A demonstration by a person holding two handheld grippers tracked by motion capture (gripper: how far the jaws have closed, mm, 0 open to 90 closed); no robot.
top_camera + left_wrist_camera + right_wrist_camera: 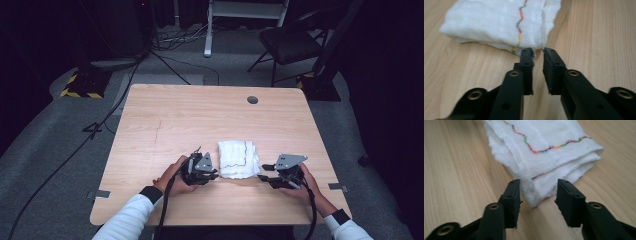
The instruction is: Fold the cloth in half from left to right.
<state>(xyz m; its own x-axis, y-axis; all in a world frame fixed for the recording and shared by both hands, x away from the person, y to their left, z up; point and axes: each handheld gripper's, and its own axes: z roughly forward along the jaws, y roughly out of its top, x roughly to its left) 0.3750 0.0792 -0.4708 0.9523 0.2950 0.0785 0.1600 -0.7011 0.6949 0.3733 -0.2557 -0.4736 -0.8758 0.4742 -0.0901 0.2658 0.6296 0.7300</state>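
High view: a folded white woven cloth with a wavy multicoloured stitched line [239, 159] lies flat on the light wooden counter [200, 115], a little toward 5 o'clock from the counter's centre. My left gripper [214, 175] sits just beside the cloth at its 9 o'clock side, held in my left hand [176, 176]. My right gripper [262, 178] sits just beside the cloth at its 3 o'clock side, held in my right hand [302, 186]. Both point inward at the cloth. A round grey grommet [252, 100] is set in the counter toward 1 o'clock, well apart from the cloth.

Left gripper view: my left gripper [538, 51] has its jaws narrowly parted, with bare counter showing in the gap. The tips stand right at the near folded corner of the cloth [499, 22]; the pads do not press on it.

Right gripper view: my right gripper [537, 185] has its jaws moderately wide. A thick folded corner of the cloth [541, 152] pokes into the gap, but neither pad presses on it.
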